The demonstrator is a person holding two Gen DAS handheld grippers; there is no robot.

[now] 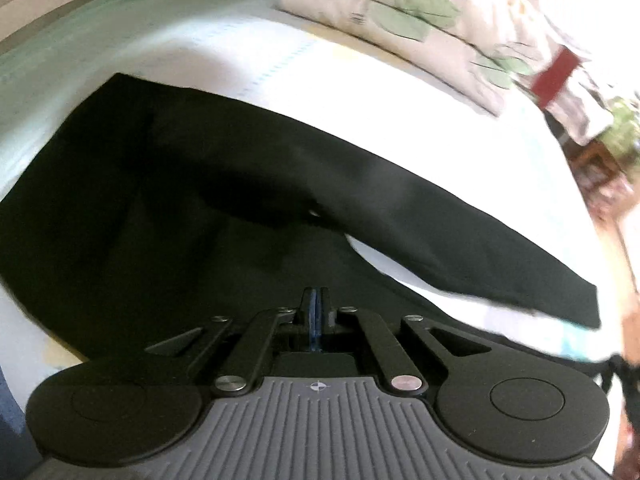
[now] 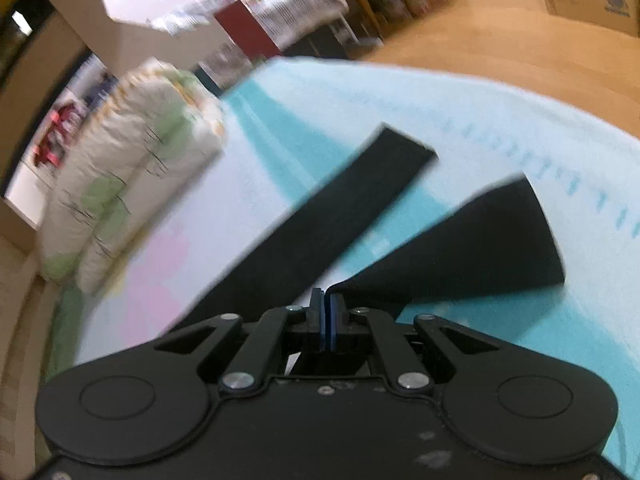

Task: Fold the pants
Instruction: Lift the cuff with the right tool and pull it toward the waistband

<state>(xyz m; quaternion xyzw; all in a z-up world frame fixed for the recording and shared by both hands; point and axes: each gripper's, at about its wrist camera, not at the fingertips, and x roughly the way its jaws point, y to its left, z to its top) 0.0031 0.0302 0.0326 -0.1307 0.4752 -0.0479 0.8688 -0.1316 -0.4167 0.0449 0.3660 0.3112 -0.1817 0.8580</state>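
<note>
- Pale bedsheet [image 2: 460, 92], floral pillows [image 1: 420, 20] at far edge.
- Black pants [image 1: 200, 184] spread on sheet, legs apart.
- Left gripper [image 1: 316, 300]: jaws closed, fabric pinch unclear.
- Right gripper [image 2: 326, 304]: jaws closed, apparently pinching pants.

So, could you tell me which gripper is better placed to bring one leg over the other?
Probably the right gripper: its shut jaws look pinched on the pants where both legs fan out ahead. The left gripper faces the wider upper part.

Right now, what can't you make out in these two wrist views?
- Left view: whether the left tongs pinch the pants; black on black.
- Right view: the pants' waist, hidden behind the right tongs.
- Both views: pillow print, motion-blurred.
</note>
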